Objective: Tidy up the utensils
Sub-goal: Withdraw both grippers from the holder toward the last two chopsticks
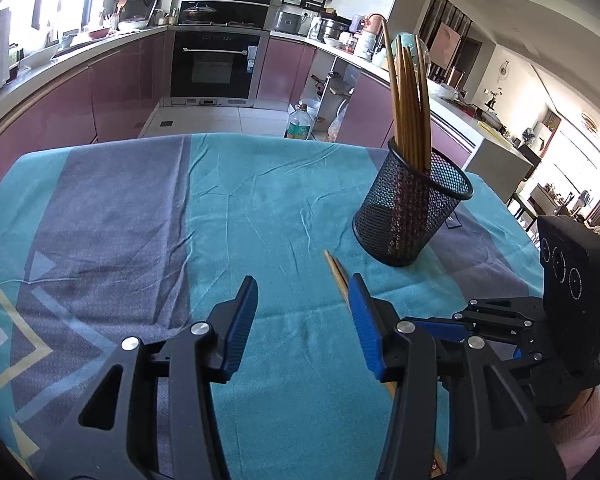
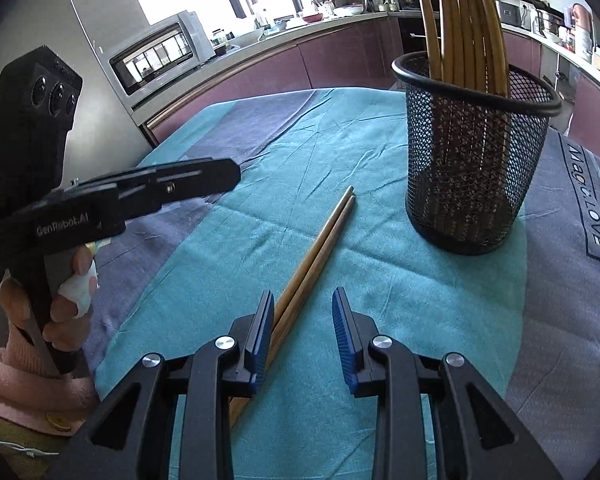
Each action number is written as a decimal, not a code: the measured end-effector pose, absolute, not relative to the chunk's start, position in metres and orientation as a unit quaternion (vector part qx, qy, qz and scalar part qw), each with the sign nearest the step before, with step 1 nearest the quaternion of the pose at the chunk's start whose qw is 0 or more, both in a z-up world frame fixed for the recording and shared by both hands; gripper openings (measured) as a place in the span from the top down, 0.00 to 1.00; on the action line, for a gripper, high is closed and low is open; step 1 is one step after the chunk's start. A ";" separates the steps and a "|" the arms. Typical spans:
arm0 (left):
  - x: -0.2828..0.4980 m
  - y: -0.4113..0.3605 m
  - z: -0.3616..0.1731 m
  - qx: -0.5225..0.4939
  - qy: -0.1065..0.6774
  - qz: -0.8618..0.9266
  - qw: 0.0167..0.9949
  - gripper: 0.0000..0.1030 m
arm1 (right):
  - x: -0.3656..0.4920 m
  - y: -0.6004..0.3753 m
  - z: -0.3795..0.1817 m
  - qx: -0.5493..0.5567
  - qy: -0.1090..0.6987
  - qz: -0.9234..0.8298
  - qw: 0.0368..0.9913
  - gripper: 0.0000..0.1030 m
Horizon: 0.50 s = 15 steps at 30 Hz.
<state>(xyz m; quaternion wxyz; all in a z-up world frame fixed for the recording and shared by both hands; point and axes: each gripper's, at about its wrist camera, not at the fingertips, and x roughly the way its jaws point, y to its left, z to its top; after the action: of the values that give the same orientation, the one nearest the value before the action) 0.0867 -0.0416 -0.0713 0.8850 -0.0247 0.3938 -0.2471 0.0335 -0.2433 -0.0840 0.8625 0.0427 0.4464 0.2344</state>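
Chopsticks (image 2: 320, 240), one loose pair, lie flat on the teal and grey cloth (image 2: 360, 152) covering the bench, just beside the black mesh holder (image 2: 472, 152) on its near-left side. The holder stands upright and already has a bunch of chopsticks (image 2: 464, 20) sticking up out of it, leaning toward its back rim.

The right gripper (image 2: 304, 320) hangs low over the thick end of the loose pair. Its jaws sit at a fairly narrow gap and nothing's gripped. The pair runs under or right against the left blue pad (image 2: 260, 340); can't really tell if it's touching. The other pad is clear of everything.

The left gripper (image 1: 302, 312) is further left of the holder, jaws moderately wide with only bare cloth between them. In its own view the tips of the loose pair (image 1: 336, 272) poke out from behind its right-hand pad (image 1: 366, 328), outside the gap. Not holding anything either.

A hand (image 2: 66, 300) in a pink sleeve (image 2: 16, 380) grips the left tool's handle, with a white wrap on one finger.
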 end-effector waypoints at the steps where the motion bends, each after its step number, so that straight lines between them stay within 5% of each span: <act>1: 0.085 -0.043 -0.073 -0.022 0.395 -0.247 0.885 0.55 | 0.033 -0.243 -0.085 0.043 0.448 0.232 0.862 0.73; 15: 0.074 -0.052 -0.080 -0.011 0.399 -0.250 0.882 0.55 | 0.029 -0.240 -0.085 0.026 0.443 0.211 0.871 0.73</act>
<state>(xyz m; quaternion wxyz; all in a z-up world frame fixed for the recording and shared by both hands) 0.0744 -0.0516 -0.0803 0.8822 -0.0114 0.3992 -0.2495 0.0288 -0.2399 -0.0851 0.8710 0.0257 0.4429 0.2113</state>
